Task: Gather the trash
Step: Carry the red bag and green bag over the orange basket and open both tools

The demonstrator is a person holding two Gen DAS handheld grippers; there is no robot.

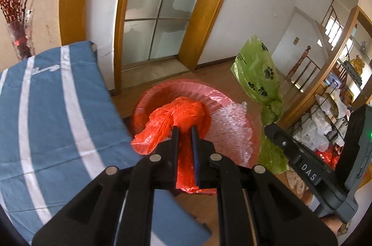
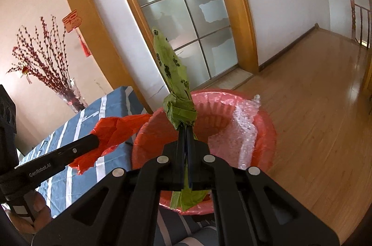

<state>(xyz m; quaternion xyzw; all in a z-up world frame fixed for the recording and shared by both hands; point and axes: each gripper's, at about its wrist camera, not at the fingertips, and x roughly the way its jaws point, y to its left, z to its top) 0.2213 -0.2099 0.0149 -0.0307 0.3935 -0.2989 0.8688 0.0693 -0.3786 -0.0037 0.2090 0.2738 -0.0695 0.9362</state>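
My left gripper [image 1: 185, 128] is shut on a crumpled red plastic bag [image 1: 179, 115] and holds it over the red-lined trash bin [image 1: 234, 127]. My right gripper [image 2: 186, 128] is shut on a green plastic bag with black paw prints [image 2: 173, 73], which stands up above the same bin [image 2: 267, 129]. The green bag [image 1: 258, 69] and the right gripper's finger [image 1: 288, 148] show at the right of the left wrist view. The red bag [image 2: 116, 129] and the left gripper's finger [image 2: 69, 153] show at the left of the right wrist view. Clear bubble wrap [image 2: 246, 127] lies inside the bin.
A table with a blue cloth with white stripes [image 1: 51, 111] stands left of the bin. A glass vase with red branches [image 2: 46, 69] stands behind it. A frosted glass door with a wooden frame [image 1: 160, 6] is beyond. A wooden floor [image 2: 313, 106] stretches right, and a rack with bags [image 1: 325, 120] stands there.
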